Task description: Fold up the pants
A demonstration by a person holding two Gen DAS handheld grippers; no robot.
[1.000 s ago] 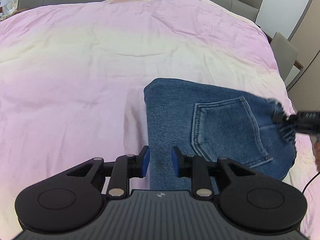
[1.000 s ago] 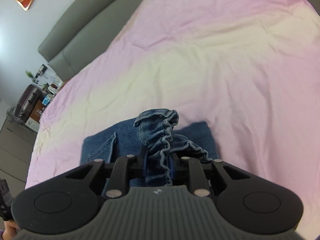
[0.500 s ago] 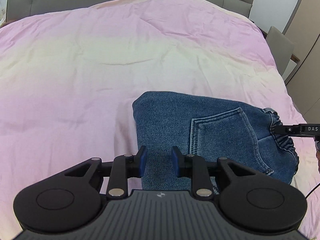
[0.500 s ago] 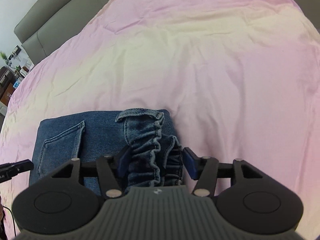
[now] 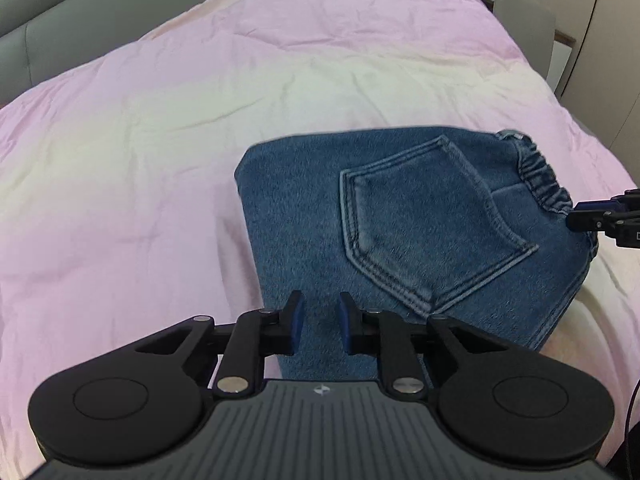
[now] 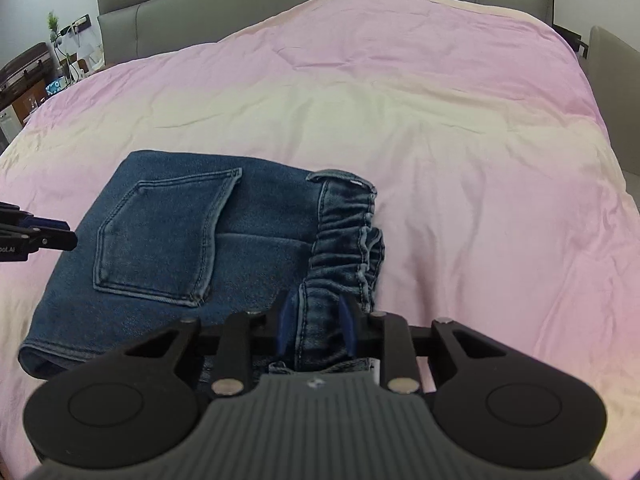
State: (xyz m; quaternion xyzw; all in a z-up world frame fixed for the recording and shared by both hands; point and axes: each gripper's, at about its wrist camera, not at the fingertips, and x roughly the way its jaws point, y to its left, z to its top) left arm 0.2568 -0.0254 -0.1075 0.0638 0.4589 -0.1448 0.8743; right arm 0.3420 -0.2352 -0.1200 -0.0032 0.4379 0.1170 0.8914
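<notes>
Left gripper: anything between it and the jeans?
Nothing visible. The left gripper sits over the folded jeans near their left edge, jaws closing, denim showing in the gap. The right gripper, also closing, has the elastic waistband between its pads.

My left gripper points steeply downward, its 2 jaws closing with a narrow gap and nothing pinched between them. My right gripper also angles downward, its 2 jaws closing on a bunched fold of denim.
</notes>
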